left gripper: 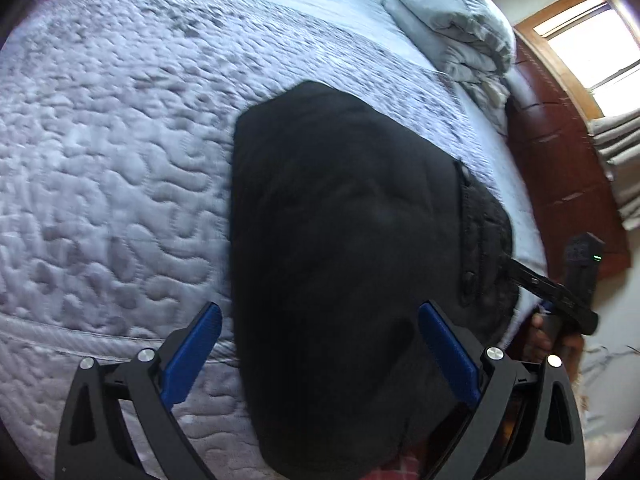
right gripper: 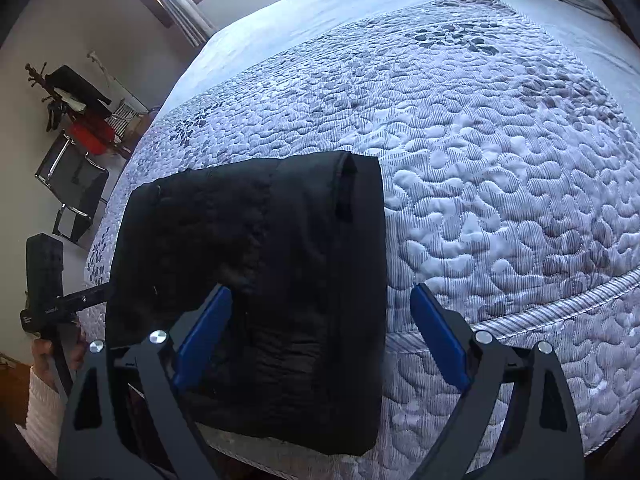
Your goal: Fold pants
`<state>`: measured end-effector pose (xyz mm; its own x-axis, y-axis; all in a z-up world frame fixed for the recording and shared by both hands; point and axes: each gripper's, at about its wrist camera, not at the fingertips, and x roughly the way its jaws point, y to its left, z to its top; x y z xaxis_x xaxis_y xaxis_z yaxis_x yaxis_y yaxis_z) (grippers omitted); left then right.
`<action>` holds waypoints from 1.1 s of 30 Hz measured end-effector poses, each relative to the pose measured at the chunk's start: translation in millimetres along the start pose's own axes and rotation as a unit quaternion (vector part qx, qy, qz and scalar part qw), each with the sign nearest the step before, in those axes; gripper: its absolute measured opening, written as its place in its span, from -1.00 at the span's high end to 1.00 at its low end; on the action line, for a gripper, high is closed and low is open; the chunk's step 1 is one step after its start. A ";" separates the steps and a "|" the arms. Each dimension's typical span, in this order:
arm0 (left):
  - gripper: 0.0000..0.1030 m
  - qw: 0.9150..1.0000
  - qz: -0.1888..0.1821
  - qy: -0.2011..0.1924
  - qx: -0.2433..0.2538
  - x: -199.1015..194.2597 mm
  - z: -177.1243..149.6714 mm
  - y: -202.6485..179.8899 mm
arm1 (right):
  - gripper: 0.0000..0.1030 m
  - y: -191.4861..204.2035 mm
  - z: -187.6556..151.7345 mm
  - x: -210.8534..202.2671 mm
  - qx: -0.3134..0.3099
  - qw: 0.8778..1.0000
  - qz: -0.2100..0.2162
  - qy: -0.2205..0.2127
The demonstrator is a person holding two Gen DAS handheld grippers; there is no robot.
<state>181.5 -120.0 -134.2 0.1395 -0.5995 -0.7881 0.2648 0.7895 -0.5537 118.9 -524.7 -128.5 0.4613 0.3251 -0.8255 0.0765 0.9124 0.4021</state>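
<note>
The black pants (left gripper: 344, 240) lie folded into a compact block on the quilted bedspread near the bed's front edge; they also show in the right wrist view (right gripper: 280, 280). My left gripper (left gripper: 320, 320) is open and empty, hovering over the near end of the pants, with its blue pads (left gripper: 192, 356) wide apart. My right gripper (right gripper: 320, 308) is open and empty, above the right half of the pants near their right edge. The other gripper appears at the far side of the pants in each view (left gripper: 560, 300) (right gripper: 44, 280).
The light quilted bedspread (right gripper: 500, 160) covers the bed. A folded grey duvet and pillows (left gripper: 448, 20) lie at the head. A wooden headboard (left gripper: 560, 152) and window (left gripper: 592, 48) are beyond. A chair with clothes (right gripper: 80, 136) stands by the wall.
</note>
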 end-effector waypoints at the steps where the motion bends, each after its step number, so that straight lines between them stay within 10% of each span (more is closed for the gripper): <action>1: -0.93 1.000 -0.018 0.010 0.002 3.2 -0.2 0.9 | -0.76 -2.1 -0.8 0.5 0.003 1.000 0.004 0.003; 12: -0.93 0.994 -0.079 0.079 0.004 31.3 18.2 27.3 | -0.76 -22.7 -2.8 11.9 0.045 0.996 0.073 0.034; 25: -0.93 0.962 -0.202 0.182 0.009 64.1 37.0 55.5 | -0.80 -42.9 -9.4 30.1 0.093 0.983 0.142 0.066; 33: -0.93 0.954 -0.210 0.215 -0.017 73.5 42.6 50.9 | -0.86 -55.6 -11.4 45.9 0.126 0.969 0.193 0.089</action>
<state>245.9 -129.5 -208.8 -0.3777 -0.7605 -0.5283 0.1786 0.5000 -0.8474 125.7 -557.7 -193.2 0.3398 0.6879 -0.6413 0.1530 0.6324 0.7594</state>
